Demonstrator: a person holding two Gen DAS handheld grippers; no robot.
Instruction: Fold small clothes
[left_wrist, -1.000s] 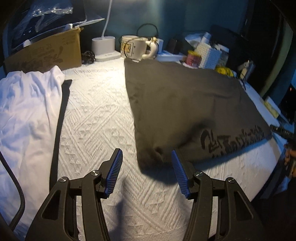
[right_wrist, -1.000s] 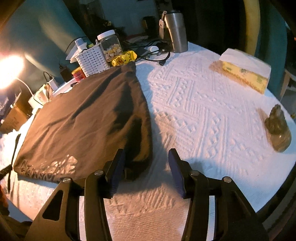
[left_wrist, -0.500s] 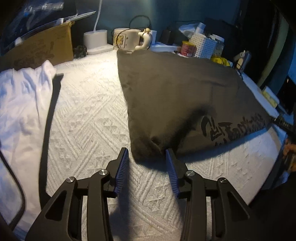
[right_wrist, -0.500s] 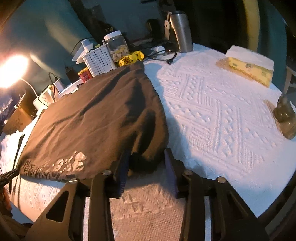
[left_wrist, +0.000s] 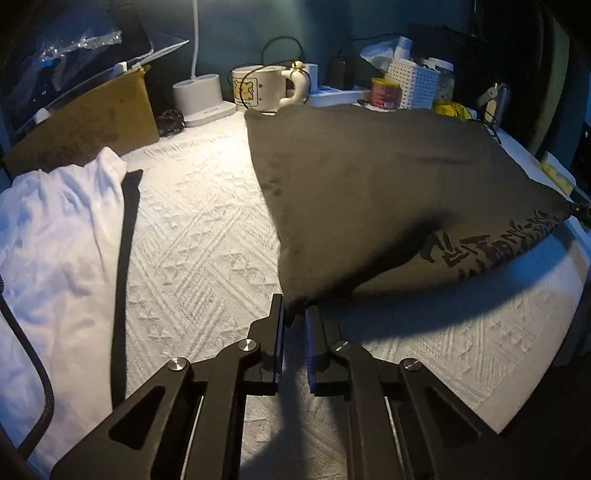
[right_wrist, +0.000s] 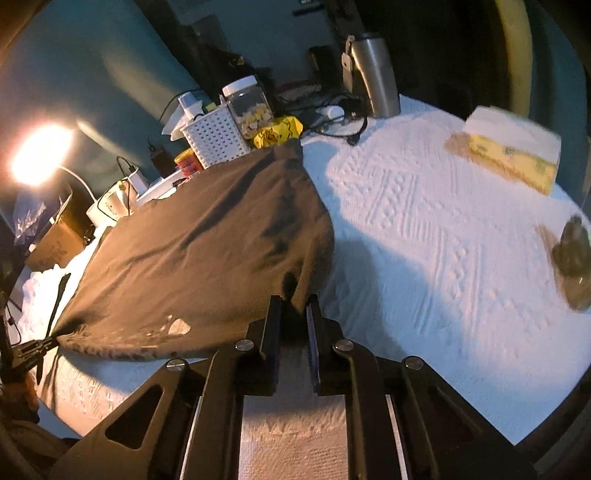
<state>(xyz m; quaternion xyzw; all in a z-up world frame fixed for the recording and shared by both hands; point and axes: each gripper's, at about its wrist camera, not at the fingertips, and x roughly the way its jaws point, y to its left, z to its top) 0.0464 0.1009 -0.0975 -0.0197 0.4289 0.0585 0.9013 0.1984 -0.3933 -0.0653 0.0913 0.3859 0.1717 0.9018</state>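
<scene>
Left tool (left_wrist: 294, 311) clamped on near corner of dark shirt (left_wrist: 376, 184).

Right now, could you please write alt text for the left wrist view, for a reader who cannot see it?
The left gripper pinches the near corner of a dark shirt spread on a white textured cloth. A white garment lies to the left; a mug and a cardboard box stand behind.

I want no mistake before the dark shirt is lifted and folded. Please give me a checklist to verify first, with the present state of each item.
1. Left gripper shut on dark shirt corner: ok.
2. Right gripper shut on the other near corner: ok.
3. Near hem raised off the white cloth: ok.
4. Far edge free of mug and basket: cannot tell.
5. White garment apart from shirt: ok.
</scene>
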